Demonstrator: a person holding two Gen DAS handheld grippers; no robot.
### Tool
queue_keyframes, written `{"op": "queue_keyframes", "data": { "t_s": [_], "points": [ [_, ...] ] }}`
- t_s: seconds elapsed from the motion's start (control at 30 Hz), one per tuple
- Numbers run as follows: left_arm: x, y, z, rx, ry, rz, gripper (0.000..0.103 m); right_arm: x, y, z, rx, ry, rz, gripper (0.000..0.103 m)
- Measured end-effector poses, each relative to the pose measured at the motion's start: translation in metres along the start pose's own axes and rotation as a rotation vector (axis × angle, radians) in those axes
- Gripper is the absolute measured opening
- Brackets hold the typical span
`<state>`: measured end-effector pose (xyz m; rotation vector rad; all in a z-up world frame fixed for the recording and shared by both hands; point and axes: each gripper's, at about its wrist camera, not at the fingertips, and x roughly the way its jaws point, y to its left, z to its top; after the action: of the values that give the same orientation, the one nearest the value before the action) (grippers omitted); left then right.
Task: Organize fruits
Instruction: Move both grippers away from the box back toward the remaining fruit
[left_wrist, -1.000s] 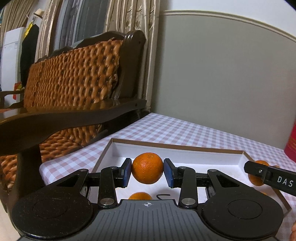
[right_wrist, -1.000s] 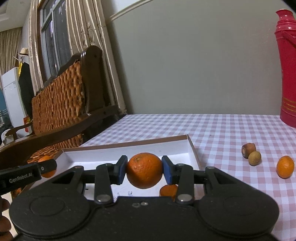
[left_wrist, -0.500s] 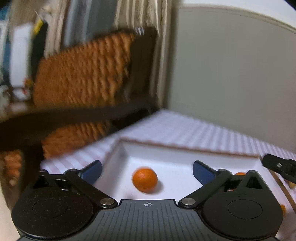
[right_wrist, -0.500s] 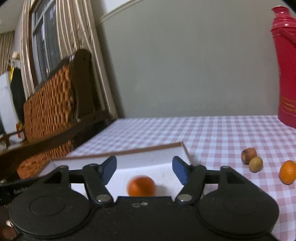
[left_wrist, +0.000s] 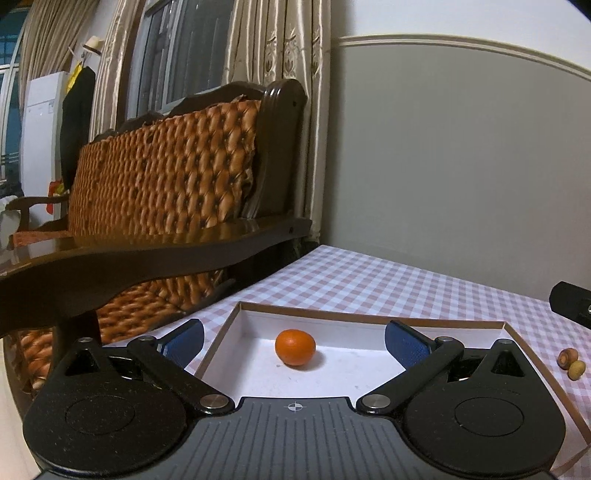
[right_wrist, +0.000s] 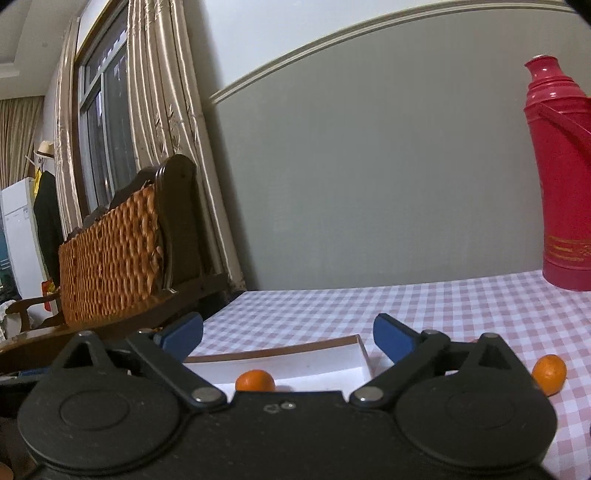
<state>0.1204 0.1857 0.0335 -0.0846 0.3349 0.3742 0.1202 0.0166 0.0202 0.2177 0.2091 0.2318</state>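
We look forward along each claw from low above the checked counter (left_wrist: 388, 284), tilted slightly down. Our left view sits close over the white box (left_wrist: 332, 373); our right view looks from its right side. Both share the box, sofa (right_wrist: 110, 254) and grey wall (left_wrist: 461, 166).
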Motion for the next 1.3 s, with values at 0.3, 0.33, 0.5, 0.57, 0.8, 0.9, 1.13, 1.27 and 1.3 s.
{"op": "queue_keyframes", "data": {
  "t_s": [0.3,0.33,0.5,0.57,0.8,0.9,1.13,1.27,1.3],
  "points": [
    [-0.01,-0.01,-0.003,0.025,0.001,-0.02,0.103,-0.012,-0.006,-0.001,-0.002,0.013,0.004,0.097],
    [-0.01,-0.011,-0.003,0.031,0.0,-0.021,0.103,-0.014,-0.007,-0.002,-0.008,0.013,0.002,0.097],
    [-0.017,-0.022,-0.007,0.049,0.001,-0.036,0.103,-0.024,-0.011,-0.001,-0.021,0.018,0.0,0.097],
    [-0.02,-0.025,-0.009,0.053,0.002,-0.041,0.103,-0.029,-0.014,-0.002,-0.021,0.025,0.004,0.097],
    [-0.036,-0.032,-0.017,0.066,0.005,-0.055,0.103,-0.045,-0.017,-0.006,-0.036,0.038,0.003,0.097],
    [-0.043,-0.033,-0.02,0.068,0.01,-0.07,0.103,-0.053,-0.019,-0.008,-0.034,0.058,0.007,0.097],
    [-0.058,-0.044,-0.029,0.084,0.007,-0.1,0.103,-0.076,-0.028,-0.012,-0.057,0.07,-0.011,0.097],
    [-0.066,-0.057,-0.033,0.114,-0.002,-0.127,0.103,-0.089,-0.037,-0.013,-0.055,0.072,-0.042,0.097],
    [-0.068,-0.061,-0.033,0.118,-0.005,-0.136,0.103,-0.092,-0.039,-0.013,-0.053,0.069,-0.049,0.097]
  ]
}}
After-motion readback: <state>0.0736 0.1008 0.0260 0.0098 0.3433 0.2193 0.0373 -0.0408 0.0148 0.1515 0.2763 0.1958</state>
